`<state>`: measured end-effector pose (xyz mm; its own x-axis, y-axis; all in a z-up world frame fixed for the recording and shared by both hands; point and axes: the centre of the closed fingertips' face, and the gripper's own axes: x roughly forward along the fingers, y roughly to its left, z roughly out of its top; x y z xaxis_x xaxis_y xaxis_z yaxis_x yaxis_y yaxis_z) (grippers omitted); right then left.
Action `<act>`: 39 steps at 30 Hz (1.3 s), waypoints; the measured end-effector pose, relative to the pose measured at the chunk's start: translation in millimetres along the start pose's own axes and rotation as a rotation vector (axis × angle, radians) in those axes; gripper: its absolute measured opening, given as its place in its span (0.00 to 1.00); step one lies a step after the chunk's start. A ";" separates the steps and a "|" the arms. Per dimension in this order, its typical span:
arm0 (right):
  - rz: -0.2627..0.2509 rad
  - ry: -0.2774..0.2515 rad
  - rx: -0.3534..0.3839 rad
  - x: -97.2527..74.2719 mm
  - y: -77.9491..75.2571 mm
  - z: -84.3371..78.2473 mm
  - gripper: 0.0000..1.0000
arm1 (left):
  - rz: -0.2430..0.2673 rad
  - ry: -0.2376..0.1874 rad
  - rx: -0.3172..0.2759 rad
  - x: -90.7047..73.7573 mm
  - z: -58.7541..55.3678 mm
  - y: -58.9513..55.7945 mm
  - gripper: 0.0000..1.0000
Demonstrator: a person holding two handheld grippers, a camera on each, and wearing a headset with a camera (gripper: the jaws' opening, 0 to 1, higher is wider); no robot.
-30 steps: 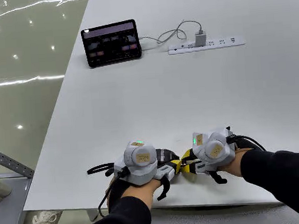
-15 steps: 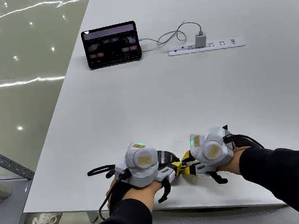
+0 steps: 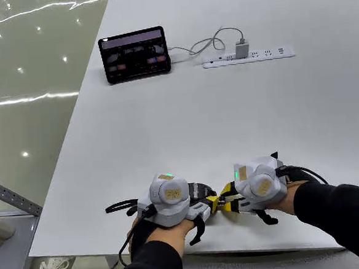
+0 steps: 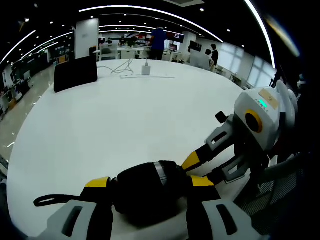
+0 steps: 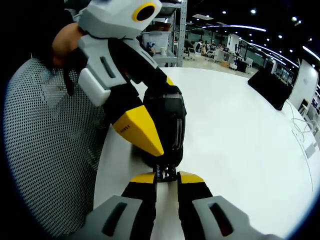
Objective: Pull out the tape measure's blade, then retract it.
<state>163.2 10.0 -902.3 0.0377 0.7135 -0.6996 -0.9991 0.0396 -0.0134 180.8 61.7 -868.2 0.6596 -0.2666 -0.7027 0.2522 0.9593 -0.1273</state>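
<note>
At the upper left of the head view sits one tablet (image 3: 135,53). To its right, one cable (image 3: 199,45) runs to one charger (image 3: 241,46) plugged into one power strip (image 3: 257,54). At the bottom edge of the white table (image 3: 228,125), your left gripper (image 3: 204,202) clamps the one tape measure (image 4: 150,192), its two jaws pressed against the sides of the black case. Just to the right, your right gripper (image 5: 166,178) has its two jaws nearly together, pinching the blade tip (image 5: 165,172) close against the case.

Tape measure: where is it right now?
In the head view the tape measure sits at the table's near edge, case clamped in the left gripper, right gripper pinching its blade tip.
</note>
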 end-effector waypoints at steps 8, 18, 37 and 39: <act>-0.001 0.014 -0.011 3.5 0.3 3.0 0.09 | 0.002 0.006 -0.004 0.0 0.0 -0.3 0.55; 0.005 0.028 -0.031 5.6 0.7 4.9 0.09 | 0.005 0.007 -0.005 -0.3 0.2 -0.8 0.55; -0.045 0.013 0.035 -2.0 -5.9 3.4 0.30 | -0.041 0.047 -0.011 -5.2 1.3 1.3 0.57; -0.066 0.001 0.036 -9.3 -9.8 4.7 0.34 | -0.062 0.035 0.001 -8.0 5.6 3.6 0.58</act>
<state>172.7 6.3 -892.3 0.1032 0.7078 -0.6989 -0.9932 0.1117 -0.0335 180.4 66.8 -859.1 0.6171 -0.3223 -0.7179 0.2924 0.9409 -0.1710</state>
